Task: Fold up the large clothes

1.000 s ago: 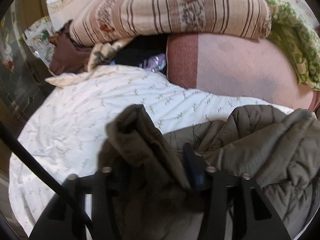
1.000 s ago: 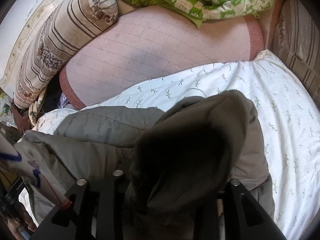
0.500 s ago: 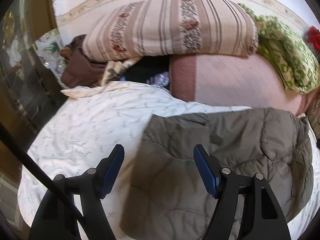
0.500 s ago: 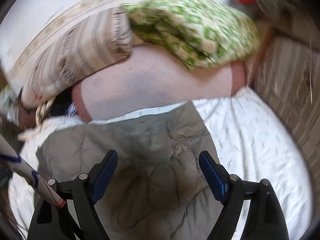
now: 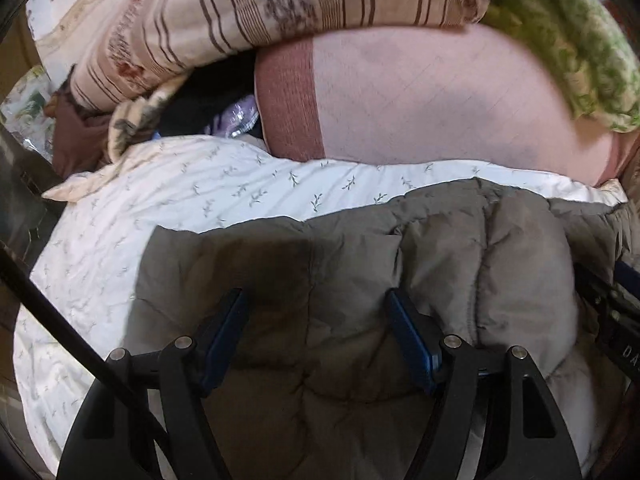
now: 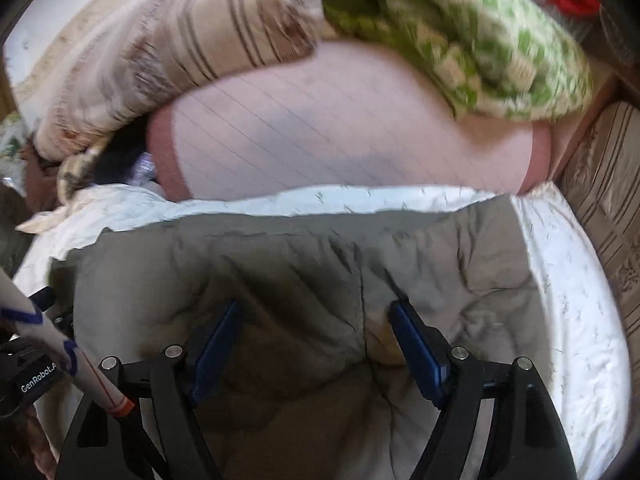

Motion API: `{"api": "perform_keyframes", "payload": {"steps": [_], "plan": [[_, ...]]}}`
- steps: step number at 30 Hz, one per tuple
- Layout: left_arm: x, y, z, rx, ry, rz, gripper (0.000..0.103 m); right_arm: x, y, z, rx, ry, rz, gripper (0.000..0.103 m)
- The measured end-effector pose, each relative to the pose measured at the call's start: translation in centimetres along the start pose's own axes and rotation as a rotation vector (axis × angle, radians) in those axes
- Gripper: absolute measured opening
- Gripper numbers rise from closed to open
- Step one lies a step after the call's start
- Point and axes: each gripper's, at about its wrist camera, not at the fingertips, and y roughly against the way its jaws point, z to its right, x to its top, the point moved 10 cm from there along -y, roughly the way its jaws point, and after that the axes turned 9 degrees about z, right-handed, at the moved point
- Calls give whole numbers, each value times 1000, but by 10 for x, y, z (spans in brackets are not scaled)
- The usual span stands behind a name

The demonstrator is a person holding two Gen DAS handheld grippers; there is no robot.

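Observation:
An olive-grey quilted jacket (image 5: 360, 280) lies folded flat on a white leaf-print bedsheet (image 5: 180, 192). It also shows in the right wrist view (image 6: 300, 264), where the sheet (image 6: 572, 300) borders it on the right. My left gripper (image 5: 316, 312) is open and empty, its blue-padded jaws wide apart just above the jacket's left half. My right gripper (image 6: 316, 320) is open and empty over the jacket's right half. The right gripper's body (image 5: 616, 320) shows at the right edge of the left wrist view. The left gripper's body (image 6: 28, 376) shows at the lower left of the right wrist view.
A pink quilted cushion (image 5: 432, 92) lies behind the sheet. A striped beige pillow (image 5: 280, 12) and a green-patterned blanket (image 6: 460, 36) are stacked behind it. Dark clothes and a plastic bag (image 5: 236, 116) sit at the back left. A striped brown sofa side (image 6: 604, 200) is on the right.
A second ago both grippers were shut on bunched jacket fabric. Both have let go and opened. The jacket now lies flat, and both grippers have dropped closer over it.

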Motion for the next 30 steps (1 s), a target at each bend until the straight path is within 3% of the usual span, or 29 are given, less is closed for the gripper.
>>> {"api": "perform_keyframes", "payload": {"steps": [3, 10, 17, 20, 25, 28, 30], "plan": [[4, -20, -3, -5, 29, -8, 80, -5, -25, 9, 12, -28, -27, 86], [4, -52, -11, -58, 136, -37, 87, -8, -60, 19, 100, -132, -66, 93], [5, -32, -15, -46, 135, -28, 87, -9, -59, 14, 74, -101, -25, 94], [9, -1, -24, -65, 150, -6, 87, -5, -46, 16, 39, -79, -52, 93], [3, 47, -51, -27, 86, 72, 87, -1, 11, 26, 70, -82, 27, 92], [-15, 48, -75, 32, 67, 56, 87, -18, 32, 48, 15, -53, 36, 92], [-30, 39, -92, 50, 106, 17, 87, -30, 34, 64, -26, -41, 25, 92]]}}
